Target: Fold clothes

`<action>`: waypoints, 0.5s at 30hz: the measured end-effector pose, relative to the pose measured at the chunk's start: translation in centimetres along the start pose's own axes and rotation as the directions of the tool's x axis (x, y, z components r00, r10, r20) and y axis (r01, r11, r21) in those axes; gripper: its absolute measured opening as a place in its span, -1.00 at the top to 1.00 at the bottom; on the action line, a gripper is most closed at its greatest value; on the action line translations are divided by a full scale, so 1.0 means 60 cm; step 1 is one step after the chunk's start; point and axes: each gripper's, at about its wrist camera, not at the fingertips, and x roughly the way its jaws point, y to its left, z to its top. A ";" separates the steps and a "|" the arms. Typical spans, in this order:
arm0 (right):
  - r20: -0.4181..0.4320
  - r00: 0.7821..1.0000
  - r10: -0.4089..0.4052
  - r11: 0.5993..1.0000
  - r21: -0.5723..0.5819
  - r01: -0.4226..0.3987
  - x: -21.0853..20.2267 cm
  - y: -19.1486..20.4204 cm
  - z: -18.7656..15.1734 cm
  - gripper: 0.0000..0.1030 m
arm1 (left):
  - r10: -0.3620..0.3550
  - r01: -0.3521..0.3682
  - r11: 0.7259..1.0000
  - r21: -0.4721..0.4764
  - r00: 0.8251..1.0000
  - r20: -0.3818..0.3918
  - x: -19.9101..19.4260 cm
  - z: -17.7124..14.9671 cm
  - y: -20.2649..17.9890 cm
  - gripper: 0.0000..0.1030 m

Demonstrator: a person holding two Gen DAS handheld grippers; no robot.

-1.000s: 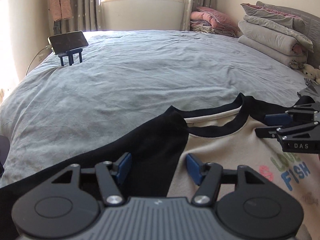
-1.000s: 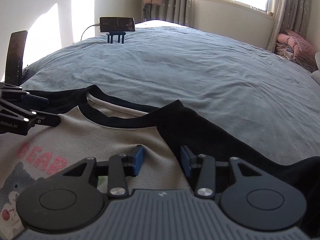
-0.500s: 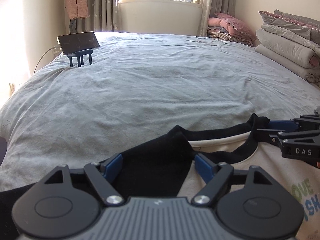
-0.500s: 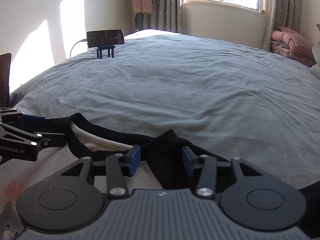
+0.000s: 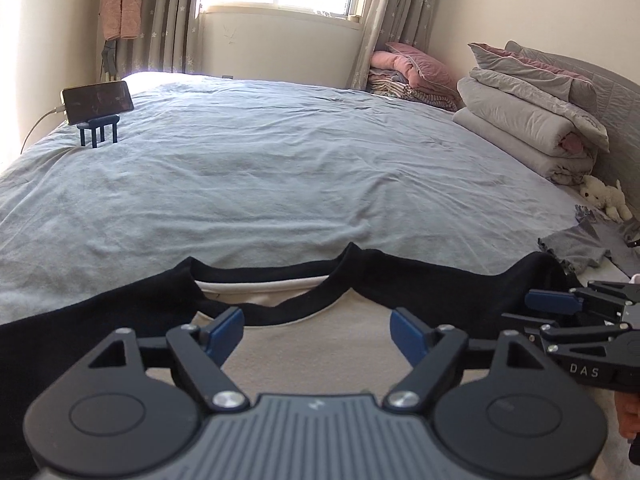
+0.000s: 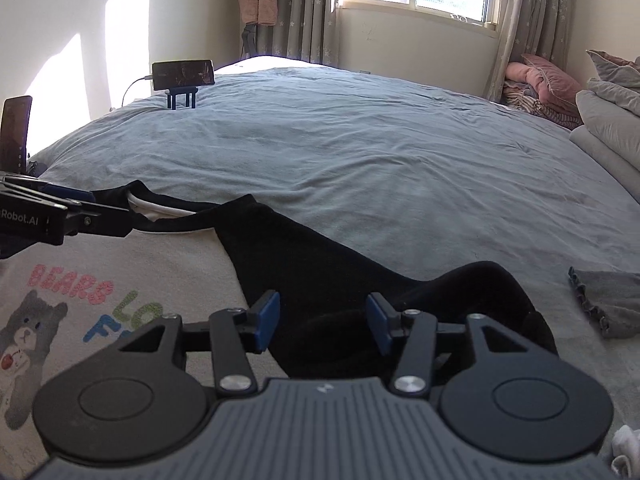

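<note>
A cream sweatshirt (image 5: 320, 360) with black collar and sleeves lies flat on the grey-blue bed (image 5: 280, 184); its bear print (image 6: 36, 320) faces up. My left gripper (image 5: 316, 330) hovers open over the cream chest just below the collar (image 5: 280, 312), nothing between its fingers. From the right wrist view the left gripper (image 6: 112, 210) shows side-on at the collar. My right gripper (image 6: 323, 318) is open above the bunched black right sleeve (image 6: 320, 280), its blue pads either side of the cloth. It also enters the left wrist view, right gripper (image 5: 536, 314), by the sleeve.
A phone on a blue stand (image 5: 98, 104) sits at the bed's far left. Folded quilts (image 5: 532, 120), pink bedding (image 5: 408, 72) and a plush toy (image 5: 604, 196) line the right side. A grey ruffled garment (image 6: 608, 296) lies right of the sleeve. A second phone (image 6: 16, 132) stands at the left.
My left gripper moved right from the left shoulder to the collar's middle and opened wider. My right gripper shifted right from the shoulder onto the black sleeve.
</note>
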 end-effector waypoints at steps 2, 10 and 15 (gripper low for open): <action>0.004 1.000 -0.015 1.000 0.011 0.015 -0.022 -0.021 -0.006 -0.02 | -0.026 0.026 1.000 -0.009 1.000 -0.006 0.004 -0.006 -0.021 -0.59; -0.021 0.998 -0.067 0.995 0.077 0.068 -0.084 -0.101 -0.027 -0.02 | -0.093 0.093 0.996 0.010 0.995 -0.023 0.031 -0.021 -0.106 -0.56; -0.068 0.996 -0.056 0.983 0.171 0.066 -0.093 -0.136 -0.034 -0.02 | -0.144 0.145 0.989 0.013 0.989 -0.042 0.050 -0.027 -0.147 -0.46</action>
